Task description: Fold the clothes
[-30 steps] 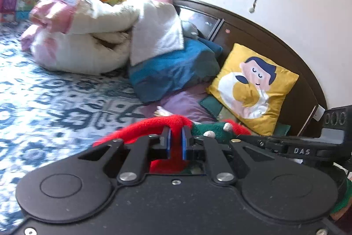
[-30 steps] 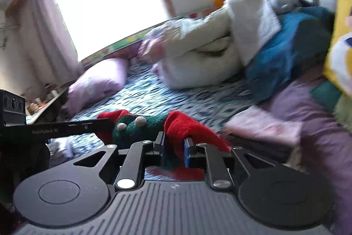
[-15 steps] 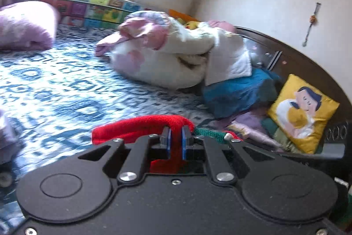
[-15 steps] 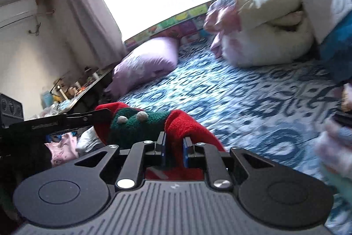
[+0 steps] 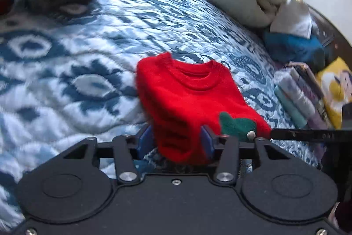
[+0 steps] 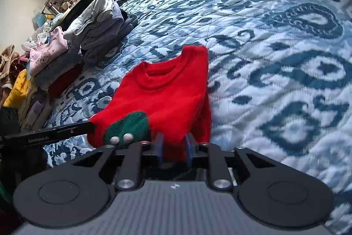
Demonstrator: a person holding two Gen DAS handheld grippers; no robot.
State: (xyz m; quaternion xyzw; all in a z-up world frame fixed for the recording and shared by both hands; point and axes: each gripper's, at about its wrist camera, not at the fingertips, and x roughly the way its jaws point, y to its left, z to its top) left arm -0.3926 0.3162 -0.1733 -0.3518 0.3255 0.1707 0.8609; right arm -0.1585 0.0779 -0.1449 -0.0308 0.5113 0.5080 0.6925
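Your left claw (image 5: 175,143) and right claw (image 6: 173,150) were both opening around the folded red knit sweater (image 5: 189,98) on the quilted blue-patterned bed (image 6: 275,41).

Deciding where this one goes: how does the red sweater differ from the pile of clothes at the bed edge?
The red sweater is one bright knit with a green patch; the pile is several muted grey and pale garments. The sweater lies mid-bed between both opening grippers, left and right; the pile sits apart, untouched. Both rest folded on the blue patterned bedspread.
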